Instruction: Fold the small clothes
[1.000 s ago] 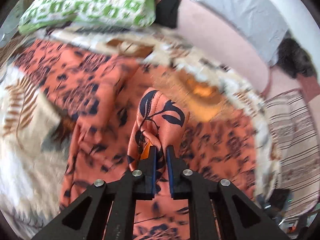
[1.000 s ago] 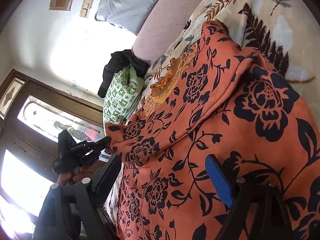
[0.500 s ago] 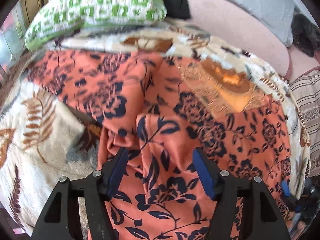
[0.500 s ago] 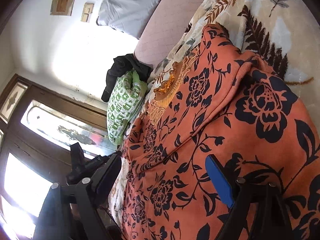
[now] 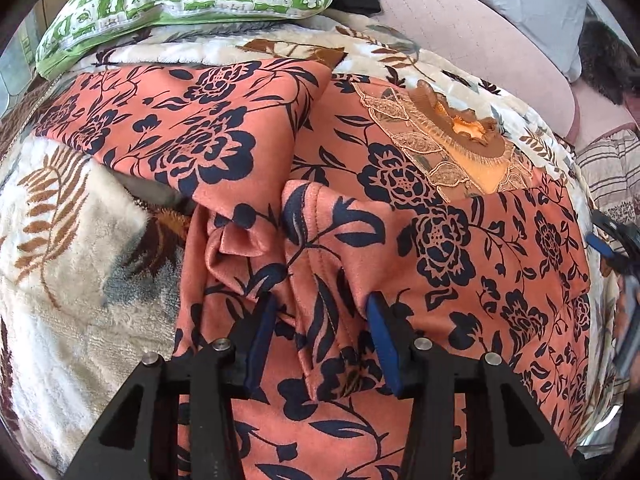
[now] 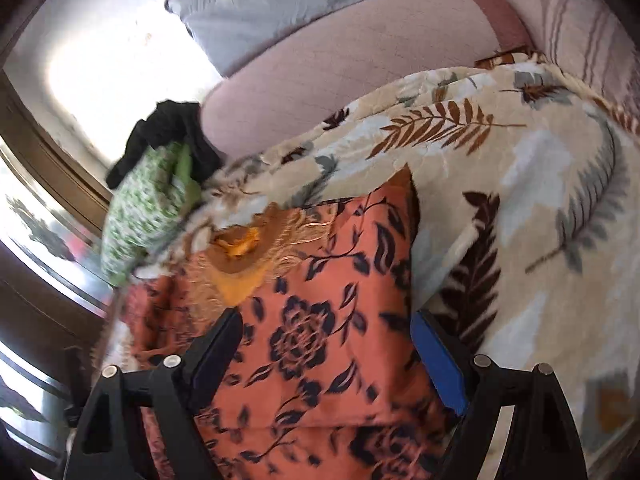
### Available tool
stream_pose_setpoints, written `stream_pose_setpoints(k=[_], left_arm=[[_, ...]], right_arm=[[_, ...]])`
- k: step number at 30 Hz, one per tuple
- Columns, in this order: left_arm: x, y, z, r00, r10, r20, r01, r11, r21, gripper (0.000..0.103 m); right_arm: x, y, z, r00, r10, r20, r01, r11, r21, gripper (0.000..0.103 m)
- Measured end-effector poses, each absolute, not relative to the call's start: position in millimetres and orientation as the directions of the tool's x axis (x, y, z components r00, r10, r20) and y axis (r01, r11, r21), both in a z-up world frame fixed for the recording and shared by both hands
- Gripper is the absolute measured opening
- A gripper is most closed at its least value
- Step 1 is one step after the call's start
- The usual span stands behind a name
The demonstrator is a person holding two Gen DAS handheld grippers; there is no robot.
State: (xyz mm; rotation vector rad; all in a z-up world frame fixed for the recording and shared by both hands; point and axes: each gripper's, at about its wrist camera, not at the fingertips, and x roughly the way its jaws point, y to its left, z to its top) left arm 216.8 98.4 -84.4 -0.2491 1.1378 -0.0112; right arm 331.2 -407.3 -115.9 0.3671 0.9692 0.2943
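Observation:
An orange garment with dark blue flowers (image 5: 440,240) lies spread on a leaf-print blanket (image 5: 60,280). It has a brown lace neckline (image 5: 452,140). One sleeve (image 5: 180,128) lies out to the left; a folded-over flap (image 5: 328,248) lies bunched on the body. My left gripper (image 5: 320,320) is open, its jaws either side of that flap, holding nothing. My right gripper (image 6: 324,340) is open over the garment (image 6: 312,320) near its right edge. It also shows at the right edge of the left wrist view (image 5: 612,244).
A green and white pillow (image 5: 180,0) and a dark cloth (image 6: 168,132) lie at the head of the bed. A pink cushion (image 6: 340,60) and a grey pillow (image 6: 280,4) are behind. A striped cloth (image 5: 612,176) lies to the right. Glass doors (image 6: 36,240) stand at the left.
My left gripper opened and let go of the flap, which now lies on the garment's body. My right gripper swung round toward the garment's right edge near the neckline.

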Motion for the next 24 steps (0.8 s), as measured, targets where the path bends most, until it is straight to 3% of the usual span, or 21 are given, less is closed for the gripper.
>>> stream_pose_setpoints(k=[2, 3, 4, 5, 6, 9, 11, 14, 17, 20, 22, 23, 24], left_arm=[[218, 93, -86, 0.426, -0.135, -0.895, -0.099, 0.976, -0.194, 0.034], [218, 91, -85, 0.430, -0.118, -0.895, -0.083, 0.982, -0.170, 0.027], [218, 88, -81, 0.443, -0.094, -0.892, -0.060, 0.989, -0.134, 0.016], [221, 84, -77, 0.458, -0.069, -0.886, -0.048, 0.994, -0.102, 0.008], [222, 83, -71, 0.481, -0.067, -0.874, -0.031, 0.995, -0.094, 0.008], [226, 78, -48, 0.567, -0.050, -0.822, -0.010, 0.998, -0.068, 0.005], [232, 75, -47, 0.583, -0.015, -0.812, -0.020, 0.999, -0.033, 0.005], [243, 81, -91, 0.387, -0.006, -0.922, -0.058, 0.998, -0.031, 0.009], [234, 82, -83, 0.426, -0.002, -0.905, -0.044, 0.999, -0.023, 0.011], [227, 83, -64, 0.460, -0.012, -0.888, -0.055, 0.998, -0.041, 0.020], [221, 82, -49, 0.528, -0.009, -0.849, -0.046, 0.998, -0.039, 0.035], [219, 81, -46, 0.553, -0.005, -0.833, -0.048, 0.998, -0.038, 0.050], [222, 80, -45, 0.563, -0.005, -0.827, -0.053, 0.998, -0.042, 0.058]], right_arm=[[358, -403, -137, 0.471, 0.372, -0.800, -0.057, 0.918, 0.393, 0.083], [366, -403, -146, 0.442, 0.384, -0.811, -0.059, 0.914, 0.401, 0.062], [369, -398, -153, 0.414, 0.382, -0.826, -0.064, 0.918, 0.392, 0.020], [369, -395, -153, 0.411, 0.368, -0.834, -0.079, 0.926, 0.370, 0.016], [365, -391, -147, 0.433, 0.350, -0.831, -0.106, 0.935, 0.339, 0.013], [344, -400, -108, 0.586, 0.288, -0.757, -0.108, 0.954, 0.279, 0.012], [338, -424, -103, 0.654, 0.196, -0.730, 0.003, 0.965, 0.261, 0.012], [343, -449, -144, 0.559, 0.249, -0.791, 0.085, 0.931, 0.354, 0.013], [332, -451, -149, 0.568, 0.132, -0.813, 0.117, 0.964, 0.238, 0.015], [315, -458, -125, 0.646, 0.240, -0.724, 0.090, 0.919, 0.385, 0.017], [303, -449, -102, 0.680, 0.334, -0.653, -0.004, 0.892, 0.452, 0.017], [303, -441, -94, 0.667, 0.412, -0.621, -0.060, 0.860, 0.506, 0.019], [309, -431, -91, 0.620, 0.506, -0.600, -0.104, 0.811, 0.576, 0.036]])
